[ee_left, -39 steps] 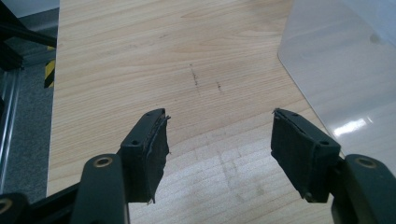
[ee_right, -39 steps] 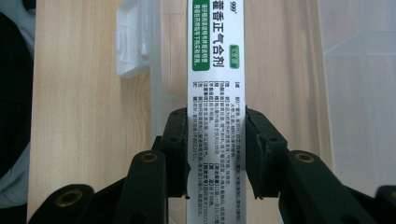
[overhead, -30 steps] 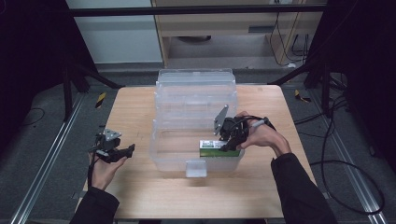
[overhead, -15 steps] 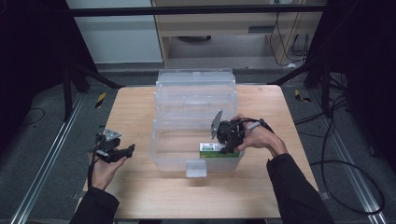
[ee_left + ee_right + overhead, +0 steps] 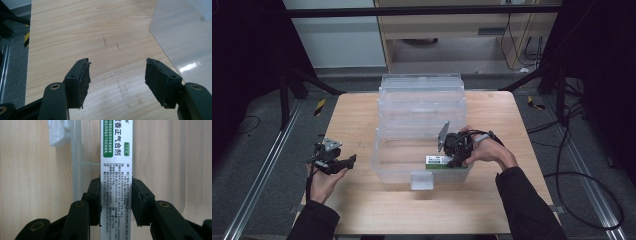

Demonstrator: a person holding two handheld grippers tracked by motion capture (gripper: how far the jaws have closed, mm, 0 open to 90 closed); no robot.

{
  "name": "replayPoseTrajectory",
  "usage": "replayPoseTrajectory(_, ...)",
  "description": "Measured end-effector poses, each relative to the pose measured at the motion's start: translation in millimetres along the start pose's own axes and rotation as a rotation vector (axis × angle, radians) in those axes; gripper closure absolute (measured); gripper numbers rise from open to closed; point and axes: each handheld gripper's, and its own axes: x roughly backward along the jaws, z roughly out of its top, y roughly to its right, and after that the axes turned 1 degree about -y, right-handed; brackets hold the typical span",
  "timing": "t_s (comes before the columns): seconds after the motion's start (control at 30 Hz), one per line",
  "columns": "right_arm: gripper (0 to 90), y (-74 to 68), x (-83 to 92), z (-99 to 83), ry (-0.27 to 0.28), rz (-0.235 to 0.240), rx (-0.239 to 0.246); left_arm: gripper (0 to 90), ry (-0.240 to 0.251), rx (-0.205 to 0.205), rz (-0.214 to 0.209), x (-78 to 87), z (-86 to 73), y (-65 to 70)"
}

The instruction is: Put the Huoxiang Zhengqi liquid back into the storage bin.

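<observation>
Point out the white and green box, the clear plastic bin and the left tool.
white and green box [image 5: 115,170], right gripper view, printed white face.
clear plastic bin [image 5: 422,181], high view, front latch.
left tool [image 5: 117,72], left gripper view, midway between its open jaws.

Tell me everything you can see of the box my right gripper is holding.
The box is a slim white carton with a green band and small printed text, apparently cardboard. The right gripper clamps it across its narrow sides. It sits inside the clear plastic bin, near the front wall, lengthwise along it.
</observation>
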Motion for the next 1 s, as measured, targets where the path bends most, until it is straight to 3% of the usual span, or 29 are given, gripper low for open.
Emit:
replayPoseTrajectory(0.33,62.4,0.3,3.3,-0.9,0.016,-0.009,-0.028,35.6,-0.002,-0.002,0.000,-0.6,-0.1,0.6)
replayPoseTrajectory(0.67,60.0,-4.6,40.2,-5.5,0.182,-0.057,-0.082,35.5,0.002,-0.003,-0.001,-0.2,0.6,1.1)
replayPoseTrajectory(0.83,58.2,-7.5,50.3,-6.7,0.213,-0.073,-0.098,35.3,0.008,0.001,-0.007,0.5,0.4,0.2)
replayPoseTrajectory(1.0,56.8,-13.1,55.5,1.3,0.203,-0.065,-0.103,35.2,0.015,0.004,-0.009,2.3,1.1,-0.8)
